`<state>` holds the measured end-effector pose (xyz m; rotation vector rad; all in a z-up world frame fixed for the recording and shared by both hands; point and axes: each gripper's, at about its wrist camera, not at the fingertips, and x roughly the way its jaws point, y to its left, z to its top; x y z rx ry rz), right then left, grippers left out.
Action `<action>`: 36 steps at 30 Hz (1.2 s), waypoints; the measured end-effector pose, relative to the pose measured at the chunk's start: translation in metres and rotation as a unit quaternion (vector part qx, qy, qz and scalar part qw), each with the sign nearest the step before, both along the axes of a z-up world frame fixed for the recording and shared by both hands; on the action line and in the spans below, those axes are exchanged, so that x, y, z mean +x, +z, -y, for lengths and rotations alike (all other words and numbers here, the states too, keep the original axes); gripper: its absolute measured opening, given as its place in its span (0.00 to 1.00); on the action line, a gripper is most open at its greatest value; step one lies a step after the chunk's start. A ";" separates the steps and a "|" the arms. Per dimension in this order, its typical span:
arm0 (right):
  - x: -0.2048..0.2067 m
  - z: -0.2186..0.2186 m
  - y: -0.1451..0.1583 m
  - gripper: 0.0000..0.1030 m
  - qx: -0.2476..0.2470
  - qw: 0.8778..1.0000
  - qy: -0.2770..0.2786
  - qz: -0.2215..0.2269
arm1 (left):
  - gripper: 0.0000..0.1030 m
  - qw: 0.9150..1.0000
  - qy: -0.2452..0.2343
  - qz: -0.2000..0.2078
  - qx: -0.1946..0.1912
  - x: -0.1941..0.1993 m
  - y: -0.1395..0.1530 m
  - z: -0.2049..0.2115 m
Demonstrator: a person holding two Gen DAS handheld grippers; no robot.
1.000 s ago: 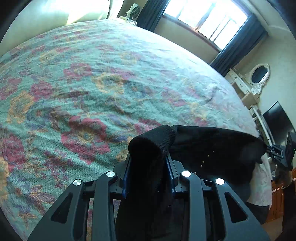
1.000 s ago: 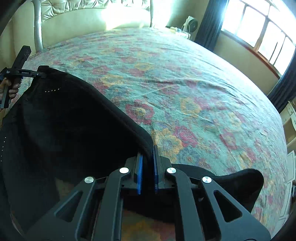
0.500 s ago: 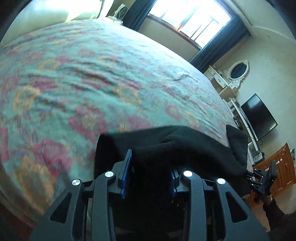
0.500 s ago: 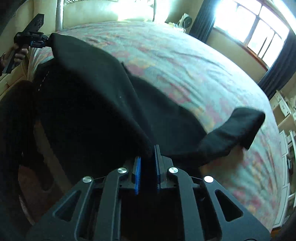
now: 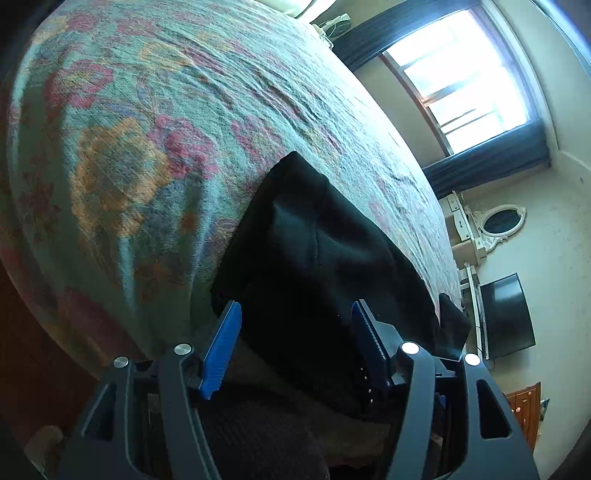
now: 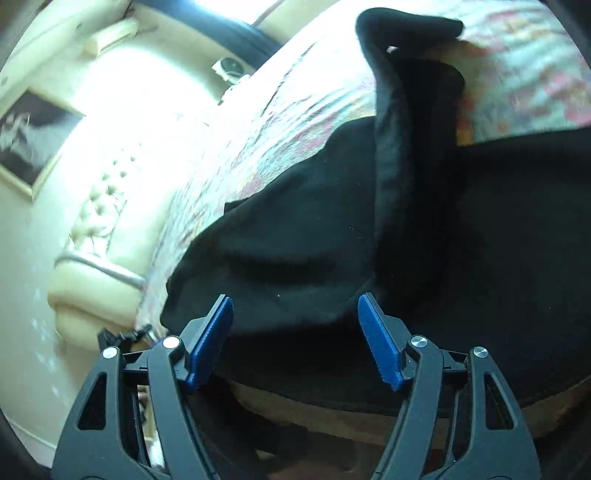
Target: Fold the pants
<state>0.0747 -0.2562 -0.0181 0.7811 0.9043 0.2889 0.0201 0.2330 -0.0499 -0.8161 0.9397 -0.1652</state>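
Note:
The black pants (image 5: 325, 258) lie spread along the near edge of the bed's floral cover (image 5: 122, 147). My left gripper (image 5: 295, 314) is at their near end; its jaws are opening, the blue pads apart, with cloth lying between them but not pressed. In the right wrist view the black pants (image 6: 303, 229) fill the middle, one leg (image 6: 410, 110) twisted up across the cover. My right gripper (image 6: 295, 306) is also opening, its pads wide apart just in front of the cloth's hanging edge, gripping nothing.
A cream tufted headboard (image 6: 99, 206) and a framed picture (image 6: 33, 133) show in the right wrist view. A window (image 5: 465, 74) with dark curtains, a white dresser with oval mirror (image 5: 498, 221), a television (image 5: 506, 317) and a fan (image 5: 332, 26) stand beyond the bed.
Both grippers have let go of the pants and their jaws have spread. The pants dropped onto the bed's edge. Both views have rolled and moved lower, closer to the bed's side.

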 end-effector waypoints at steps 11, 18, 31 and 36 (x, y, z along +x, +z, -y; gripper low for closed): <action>-0.005 0.009 -0.011 0.70 0.044 0.997 -0.053 0.017 | 0.32 0.996 0.084 -0.035 -0.019 0.035 -0.013 0.003; -0.020 0.022 -0.007 0.70 0.049 0.993 -0.103 0.017 | 0.22 0.994 0.102 -0.040 -0.025 0.019 -0.019 -0.003; 0.002 0.022 -0.014 0.40 -0.073 0.989 -0.130 -0.011 | 0.22 0.995 0.094 -0.041 0.006 0.028 -0.017 0.013; -0.007 0.035 0.001 0.11 -0.056 0.989 -0.134 0.016 | 0.21 0.994 0.099 -0.042 -0.010 0.027 -0.010 0.011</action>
